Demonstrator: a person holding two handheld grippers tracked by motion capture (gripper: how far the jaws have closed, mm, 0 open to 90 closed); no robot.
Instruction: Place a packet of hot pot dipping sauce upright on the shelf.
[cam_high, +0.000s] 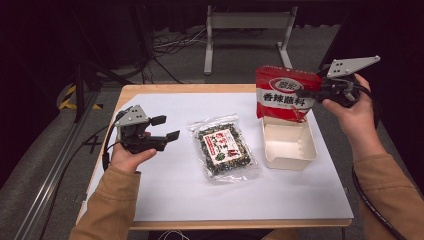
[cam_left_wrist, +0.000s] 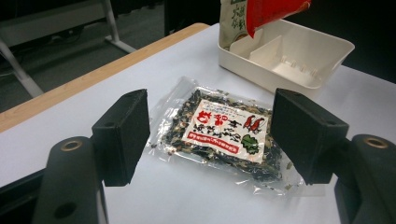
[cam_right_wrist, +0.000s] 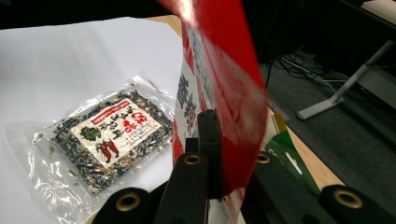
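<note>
Right gripper (cam_high: 305, 93) clamps a red printed foil pouch (cam_high: 285, 92), hanging above a white plastic tray (cam_high: 288, 145); left gripper (cam_high: 167, 128) gapes empty beside a clear seasoning packet (cam_high: 224, 146).

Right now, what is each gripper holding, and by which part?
The right gripper pinches the red bag by its side edge, above the tray. The left gripper is open, holding nothing.
</note>
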